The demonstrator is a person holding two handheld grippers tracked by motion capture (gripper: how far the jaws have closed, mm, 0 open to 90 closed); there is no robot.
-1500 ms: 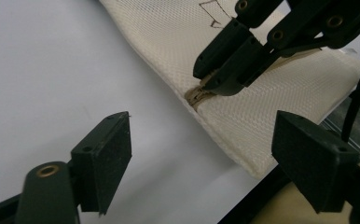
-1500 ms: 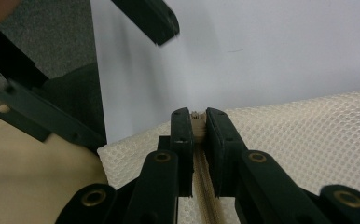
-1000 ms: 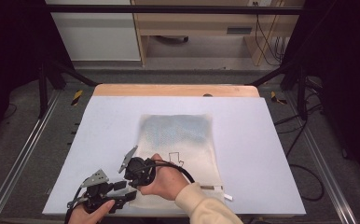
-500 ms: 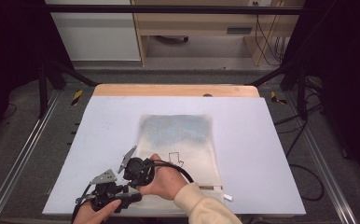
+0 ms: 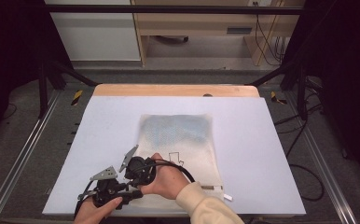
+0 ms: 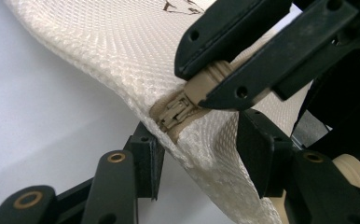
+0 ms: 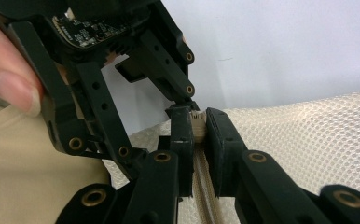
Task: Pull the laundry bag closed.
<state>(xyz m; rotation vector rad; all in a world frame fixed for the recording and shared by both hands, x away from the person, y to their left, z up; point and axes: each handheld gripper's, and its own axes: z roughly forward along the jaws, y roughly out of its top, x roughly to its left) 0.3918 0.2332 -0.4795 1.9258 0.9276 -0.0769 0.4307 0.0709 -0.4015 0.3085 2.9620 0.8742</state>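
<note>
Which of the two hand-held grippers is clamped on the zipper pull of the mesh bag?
The right hand-held gripper: its jaws pinch the beige zipper pull. The left hand-held gripper has been closing, straddling the mesh bag corner without pressing it.

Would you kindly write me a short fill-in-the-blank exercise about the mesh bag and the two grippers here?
1. The right gripper is shut on the bag's ____ pull.
2. The mesh bag lies on a pale ____ table.
3. The left gripper has been closing around the bag's ____, pads not yet pressing.

Missing words: zipper; blue; corner
</note>
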